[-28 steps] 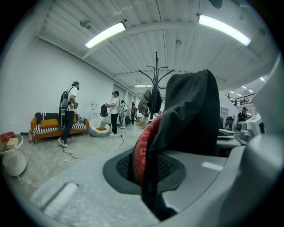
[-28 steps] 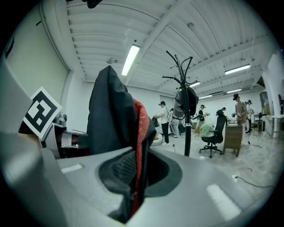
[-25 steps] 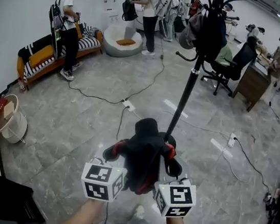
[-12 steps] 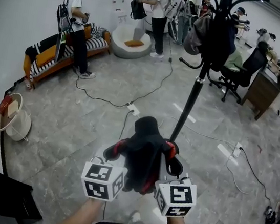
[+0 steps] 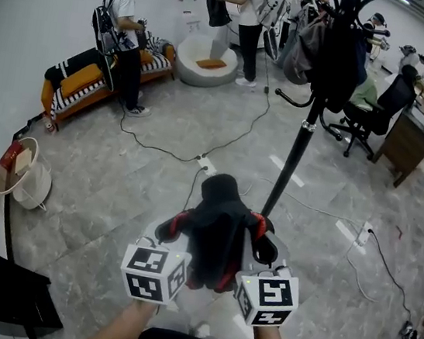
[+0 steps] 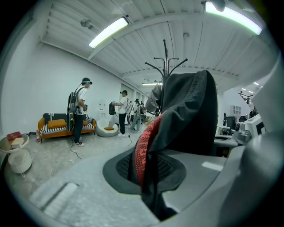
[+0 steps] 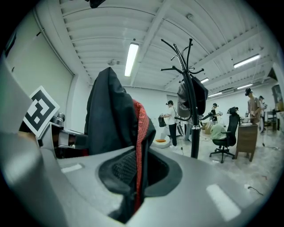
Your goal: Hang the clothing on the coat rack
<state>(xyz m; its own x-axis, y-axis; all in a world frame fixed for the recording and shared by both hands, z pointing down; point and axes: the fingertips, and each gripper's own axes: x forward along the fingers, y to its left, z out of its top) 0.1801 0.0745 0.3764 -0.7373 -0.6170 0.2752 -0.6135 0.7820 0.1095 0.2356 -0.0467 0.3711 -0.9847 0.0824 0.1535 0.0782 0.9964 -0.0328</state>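
Two grippers share one black garment with red trim. The left gripper is clamped on its left edge and the right gripper on its right edge, so it hangs between them above the floor. One coat rack stands just beyond, apart from it, bearing what look like two dark items, though they overlap.

There were two grippers, left gripper and right gripper, one garment between them, one rack at one o'clock, one sofa at ten, one bin, one chair, and at least five people.
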